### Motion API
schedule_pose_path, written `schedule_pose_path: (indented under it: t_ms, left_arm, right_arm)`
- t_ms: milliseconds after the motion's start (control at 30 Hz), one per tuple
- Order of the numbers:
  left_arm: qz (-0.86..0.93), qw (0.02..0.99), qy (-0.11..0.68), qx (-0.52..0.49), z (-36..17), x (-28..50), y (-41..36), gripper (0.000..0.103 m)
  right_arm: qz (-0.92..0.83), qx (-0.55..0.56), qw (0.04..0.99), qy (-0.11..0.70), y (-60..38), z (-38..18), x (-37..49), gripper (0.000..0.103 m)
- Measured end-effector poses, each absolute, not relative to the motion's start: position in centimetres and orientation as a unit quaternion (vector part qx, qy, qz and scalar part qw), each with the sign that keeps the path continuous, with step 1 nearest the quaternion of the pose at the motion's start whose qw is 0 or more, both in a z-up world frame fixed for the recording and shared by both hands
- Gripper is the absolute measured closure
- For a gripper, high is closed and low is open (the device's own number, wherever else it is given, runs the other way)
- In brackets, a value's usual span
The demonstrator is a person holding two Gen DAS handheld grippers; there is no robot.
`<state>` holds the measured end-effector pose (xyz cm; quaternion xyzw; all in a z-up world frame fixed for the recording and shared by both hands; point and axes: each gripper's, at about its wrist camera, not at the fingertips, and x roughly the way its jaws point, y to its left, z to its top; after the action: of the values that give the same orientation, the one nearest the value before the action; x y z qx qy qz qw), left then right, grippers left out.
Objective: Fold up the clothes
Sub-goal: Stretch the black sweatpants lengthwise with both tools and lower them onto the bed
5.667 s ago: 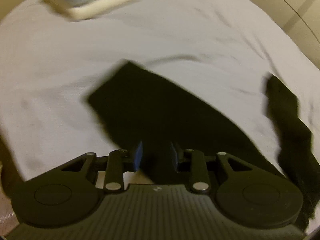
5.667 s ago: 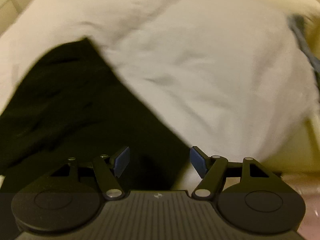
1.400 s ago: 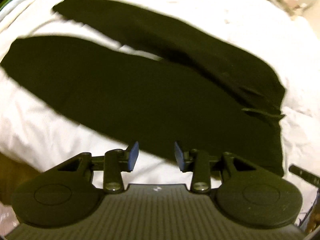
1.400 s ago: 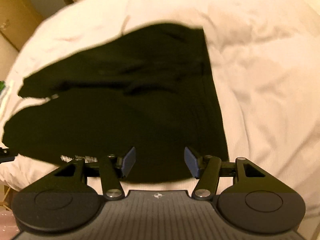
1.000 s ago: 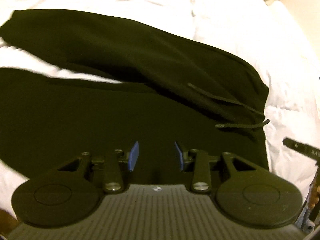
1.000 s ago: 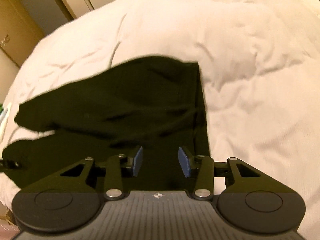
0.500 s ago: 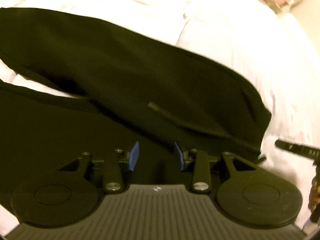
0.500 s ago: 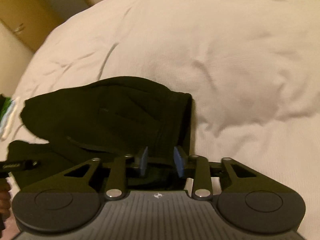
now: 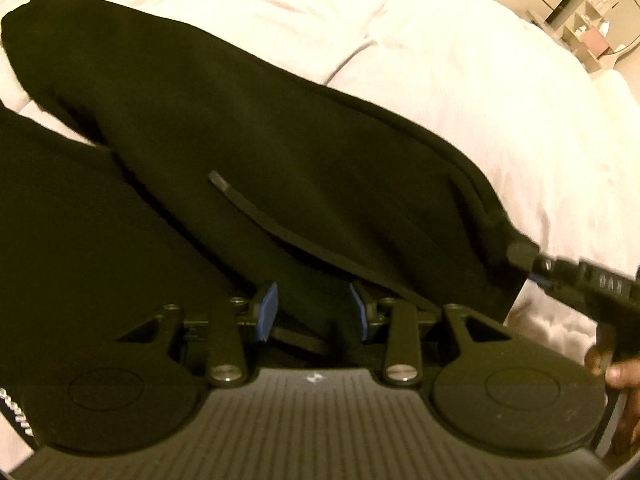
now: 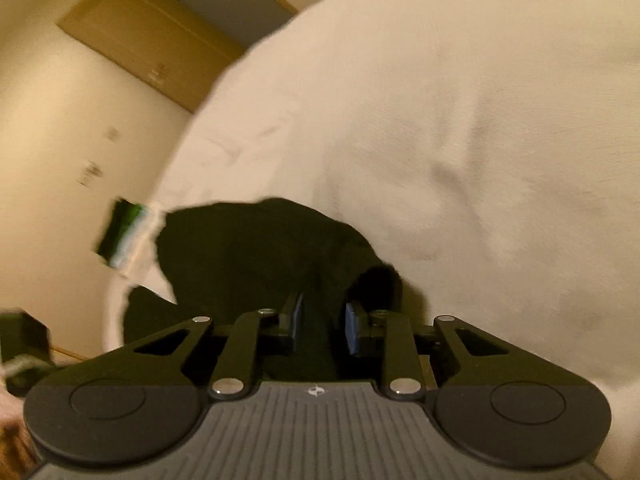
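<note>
Fabric fills the space nearest my left gripper [image 9: 312, 312]: its blue-padded jaws stand parted with a moderate gap, low over the waist end of the black sweatpants [image 9: 280, 128], and nothing is clamped between them. A flat black drawstring [image 9: 280, 232] runs from the middle of the cloth down toward that gap and passes between the pads without being pinched.

In my right wrist view, my right gripper [image 10: 322, 328] has its jaws drawn close together with a fold of the same black cloth [image 10: 256, 256] standing between the pads; it has a grip on the waistband edge, and the fabric bunches up in a hump just beyond the fingertips.

From the left wrist view the right gripper [image 9: 576, 280] shows as a dark, blurred bar at the right edge, touching the far corner of the waistband, with my fingers [image 9: 620, 376] just below it.

Beyond the waist, the two trouser legs stretch away to the left, one lying partly over the other, flat on the white duvet [image 9: 480, 72]. The duvet is rumpled and spreads well past the trousers on every side.

Farther off in the right wrist view, a small stack of folded clothes [image 10: 128, 236], green and white, sits at the bed's edge just beside the black cloth. Behind it stand a cream wall and a wooden cabinet [image 10: 152, 44], both blurred.
</note>
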<state>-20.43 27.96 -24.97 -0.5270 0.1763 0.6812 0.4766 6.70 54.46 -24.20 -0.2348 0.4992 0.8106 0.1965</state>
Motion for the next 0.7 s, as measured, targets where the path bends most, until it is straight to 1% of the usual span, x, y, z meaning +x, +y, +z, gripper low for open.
schedule_pose_path:
  t_ms: [33,67,100,167,267,333,367,433,467,500,567,600,633,667,700]
  left_arm:
    - [0.683,0.474,0.177,-0.527,-24.9,-20.3,27.9,0.070]
    - [0.685,0.471,0.179,-0.527,-24.9,-20.2,27.7,0.070]
    - [0.686,0.468,0.180,-0.527,-24.9,-20.0,27.6,0.070]
    - [0.687,0.468,0.178,-0.527,-25.0,-19.9,27.4,0.070]
    - [0.684,0.467,0.183,-0.530,-25.5,-19.6,27.1,0.070]
    - [0.677,0.466,0.197,-0.535,-26.3,-19.1,27.0,0.070]
    - [0.674,0.465,0.204,-0.537,-26.7,-18.9,26.8,0.070]
    - [0.670,0.463,0.215,-0.540,-27.1,-18.5,26.2,0.069]
    - [0.668,0.462,0.217,-0.542,-27.2,-18.5,25.7,0.069]
    - [0.665,0.462,0.218,-0.545,-27.1,-18.4,25.2,0.069]
    - [0.662,0.460,0.219,-0.550,-26.7,-18.4,24.0,0.069]
    - [0.660,0.459,0.220,-0.553,-26.4,-18.5,23.4,0.069]
    - [0.659,0.459,0.220,-0.554,-26.0,-18.6,22.6,0.068]
    - [0.660,0.457,0.221,-0.554,-25.7,-18.8,21.9,0.068]
    - [0.661,0.455,0.222,-0.554,-25.4,-19.0,21.2,0.067]
  right_arm:
    - [0.805,-0.232,0.203,0.507,54.8,-24.5,6.5,0.077]
    - [0.800,-0.228,0.209,0.515,55.0,-24.8,6.3,0.090]
    - [0.804,-0.208,0.220,0.511,55.0,-24.0,6.4,0.094]
    - [0.819,-0.157,0.239,0.498,54.4,-21.7,6.9,0.097]
    - [0.825,-0.110,0.293,0.470,53.2,-19.3,8.7,0.100]
    - [0.774,-0.121,0.338,0.522,54.1,-21.9,9.8,0.099]
    - [0.742,-0.141,0.350,0.555,54.8,-23.5,9.9,0.096]
    - [0.704,-0.152,0.336,0.607,55.8,-25.5,10.1,0.096]
    - [0.704,-0.154,0.332,0.609,56.0,-25.3,10.2,0.095]
    - [0.705,-0.156,0.326,0.610,56.2,-25.1,10.3,0.091]
    - [0.714,-0.184,0.320,0.595,56.4,-24.0,10.5,0.071]
    - [0.715,-0.199,0.334,0.580,56.2,-23.2,10.9,0.063]
    - [0.712,-0.217,0.356,0.565,55.9,-22.3,11.5,0.046]
    - [0.706,-0.230,0.378,0.553,55.4,-21.4,12.3,0.043]
    - [0.700,-0.244,0.401,0.539,54.7,-20.5,13.0,0.043]
